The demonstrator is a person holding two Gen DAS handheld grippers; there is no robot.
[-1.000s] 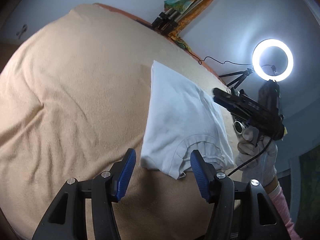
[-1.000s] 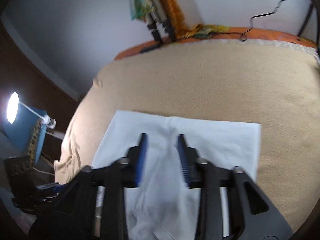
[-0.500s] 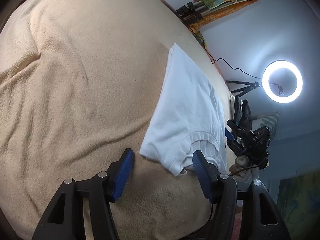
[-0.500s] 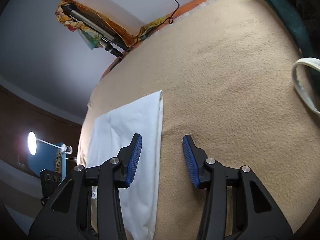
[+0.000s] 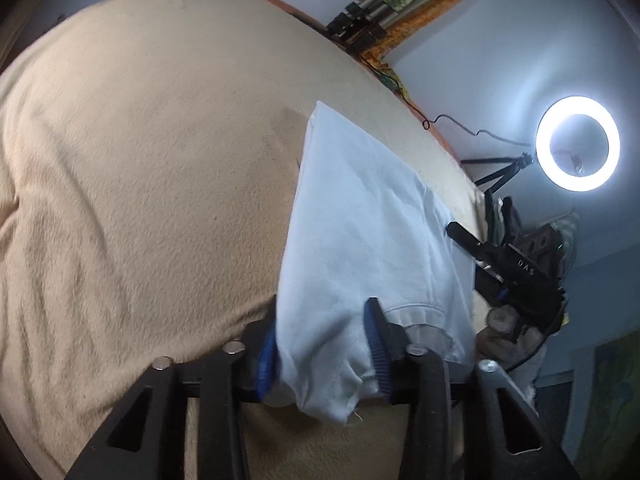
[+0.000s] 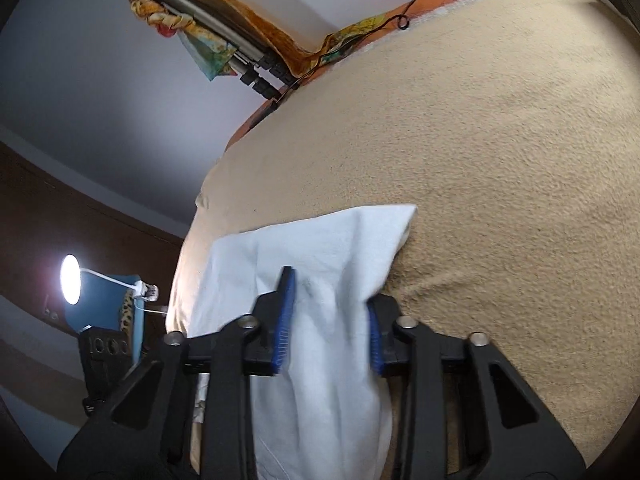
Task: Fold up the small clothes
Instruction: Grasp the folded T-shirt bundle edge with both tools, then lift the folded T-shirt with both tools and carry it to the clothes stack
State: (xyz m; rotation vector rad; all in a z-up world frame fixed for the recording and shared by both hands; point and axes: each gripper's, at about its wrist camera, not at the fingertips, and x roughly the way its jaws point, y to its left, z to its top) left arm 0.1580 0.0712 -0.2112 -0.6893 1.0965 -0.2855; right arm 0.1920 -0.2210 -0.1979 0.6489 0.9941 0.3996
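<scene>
A small white T-shirt [image 5: 360, 232], folded into a long strip, lies on a beige blanket [image 5: 140, 180]. My left gripper [image 5: 322, 344] stands open around its collar end, and the cloth lies between the blue pads [image 5: 374, 340]. The right gripper shows at the far right of the left wrist view [image 5: 504, 264], at the shirt's long edge. In the right wrist view my right gripper [image 6: 328, 320] is open astride the shirt [image 6: 320, 280], its pads [image 6: 284, 320] on either side of the cloth.
The blanket [image 6: 500, 160] covers a bed. A ring light [image 5: 578, 148] on a tripod stands beyond the bed's edge. A folded tripod wrapped in patterned cloth [image 6: 224, 36] lies at the bed's far edge. A lamp [image 6: 70, 280] stands beside the bed.
Both grippers have moved onto the shirt. The left one has slid forward so the collar end lies between its pads. The right one has shifted left from bare blanket to straddle the shirt.
</scene>
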